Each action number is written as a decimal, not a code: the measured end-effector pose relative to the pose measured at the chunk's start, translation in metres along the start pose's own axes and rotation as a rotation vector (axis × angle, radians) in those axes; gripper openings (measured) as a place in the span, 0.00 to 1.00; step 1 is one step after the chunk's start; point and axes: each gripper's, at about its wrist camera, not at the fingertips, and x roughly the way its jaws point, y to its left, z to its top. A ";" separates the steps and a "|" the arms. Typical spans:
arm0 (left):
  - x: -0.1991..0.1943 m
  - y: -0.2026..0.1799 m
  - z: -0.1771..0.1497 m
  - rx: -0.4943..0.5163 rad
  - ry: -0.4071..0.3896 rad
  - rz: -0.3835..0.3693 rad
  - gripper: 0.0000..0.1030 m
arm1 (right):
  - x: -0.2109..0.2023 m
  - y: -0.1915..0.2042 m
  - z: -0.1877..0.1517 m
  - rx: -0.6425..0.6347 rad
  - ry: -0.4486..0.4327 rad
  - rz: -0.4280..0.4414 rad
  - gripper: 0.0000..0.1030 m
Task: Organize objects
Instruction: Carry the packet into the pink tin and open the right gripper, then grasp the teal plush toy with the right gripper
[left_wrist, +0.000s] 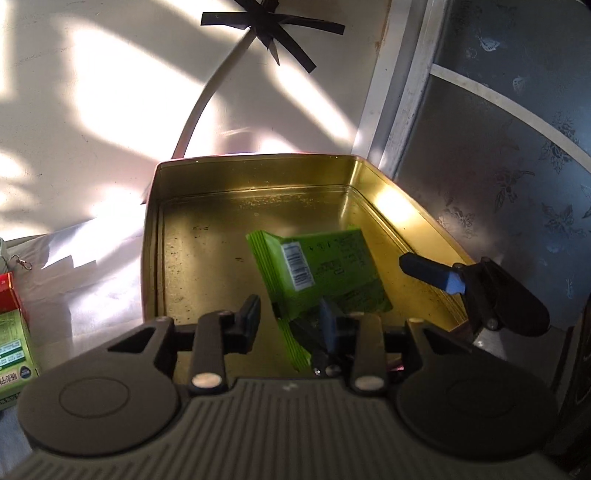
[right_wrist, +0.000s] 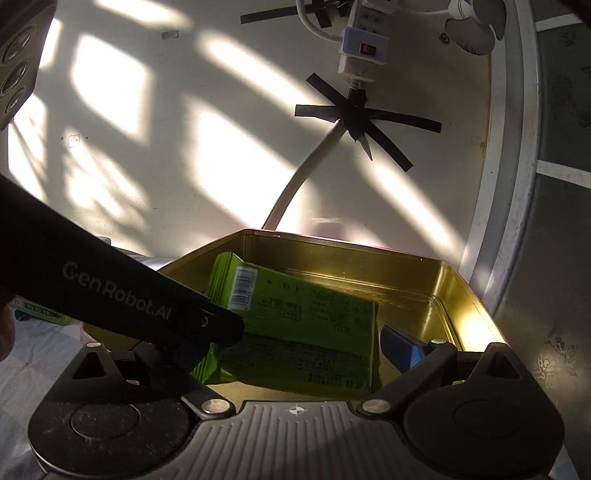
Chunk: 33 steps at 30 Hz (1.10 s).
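- Packet (left_wrist: 325, 273) of green foil goes into a gold tin (left_wrist: 192, 258), the step in hand being, by the look of it, the placing of one item in an organizing job.
- Left tongs (left_wrist: 291, 325) hover over the tin's near edge; their jaws stand spread, with the packet's lower corner lying between them and against the right finger, so no firm pinch shows.
- Right tongs (right_wrist: 295, 354) sit over the near right corner of the tin; one blue fingertip (right_wrist: 402, 347) stands clear just beside the packet's right edge, while the other finger is hidden behind the left tool's dark body, so their state cannot be told for sure, though they look spread.
- The packet leans tilted, barcode end raised toward the tin's far left, lower edge down near the near wall; whether it touches the floor of the tin cannot be told.
- From the left view, the right tool's blue tip (left_wrist: 432, 273) hangs above the tin's right wall, just apart from the packet.
- The next move likely calls for letting the packet settle flat on the tin's floor, then drawing both tools back over the near edge without snagging the foil.
- A red and green box (left_wrist: 14, 332) waits outside the tin, beyond its left wall, on a pale cloth (left_wrist: 92, 288).
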 end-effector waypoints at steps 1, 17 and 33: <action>-0.001 0.000 -0.001 0.003 -0.002 0.013 0.41 | 0.001 0.000 -0.001 -0.001 -0.003 -0.004 0.95; -0.178 0.093 -0.108 -0.124 -0.231 0.243 0.48 | -0.069 0.118 0.009 -0.090 -0.145 0.419 0.56; -0.283 0.314 -0.176 -0.688 -0.281 0.324 0.74 | -0.046 0.359 0.022 -0.312 0.002 0.863 0.70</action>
